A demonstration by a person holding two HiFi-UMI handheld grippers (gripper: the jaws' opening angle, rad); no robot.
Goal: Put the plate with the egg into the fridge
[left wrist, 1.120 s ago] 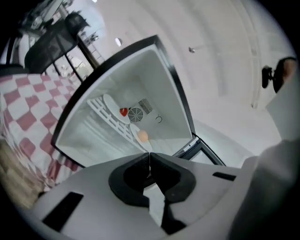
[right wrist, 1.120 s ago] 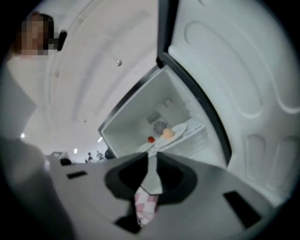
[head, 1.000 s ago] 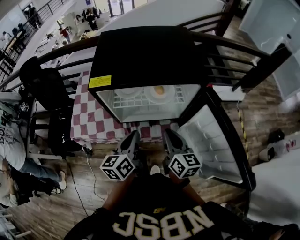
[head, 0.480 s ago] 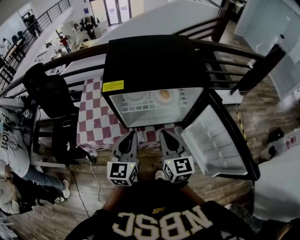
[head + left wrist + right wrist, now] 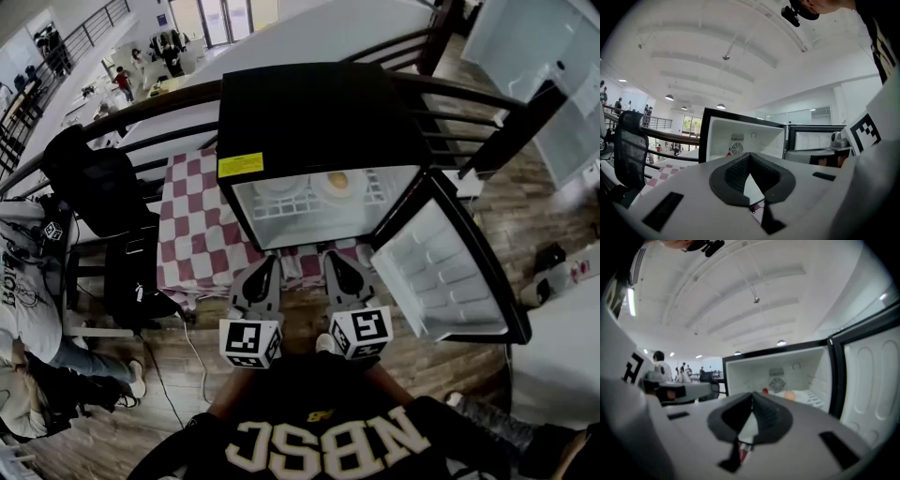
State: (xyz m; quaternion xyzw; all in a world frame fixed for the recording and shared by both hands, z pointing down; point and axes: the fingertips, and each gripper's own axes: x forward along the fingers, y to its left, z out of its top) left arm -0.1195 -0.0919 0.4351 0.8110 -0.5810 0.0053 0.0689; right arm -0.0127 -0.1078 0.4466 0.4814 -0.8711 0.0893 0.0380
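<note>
A small black fridge point(image 5: 319, 112) stands open on a checked tablecloth, its door point(image 5: 450, 272) swung out to the right. On its wire shelf lies the white plate point(image 5: 342, 185) with the egg point(image 5: 337, 180), beside a second white plate point(image 5: 278, 186). The egg point(image 5: 789, 395) also shows inside the fridge in the right gripper view. My left gripper point(image 5: 266, 272) and right gripper point(image 5: 334, 262) hang side by side in front of the fridge, below its opening. Both are shut with nothing between the jaws, well apart from the plates.
A red-and-white checked tablecloth point(image 5: 192, 220) covers the table under the fridge. A dark railing point(image 5: 141, 112) runs behind it. A black chair point(image 5: 89, 183) stands at the left, with a person point(image 5: 23, 281) beyond it. Wooden floor point(image 5: 141, 412) lies below.
The fridge door has swung a little wider to the right. Both grippers have drawn slightly back and down from the fridge opening, and they stay side by side.
</note>
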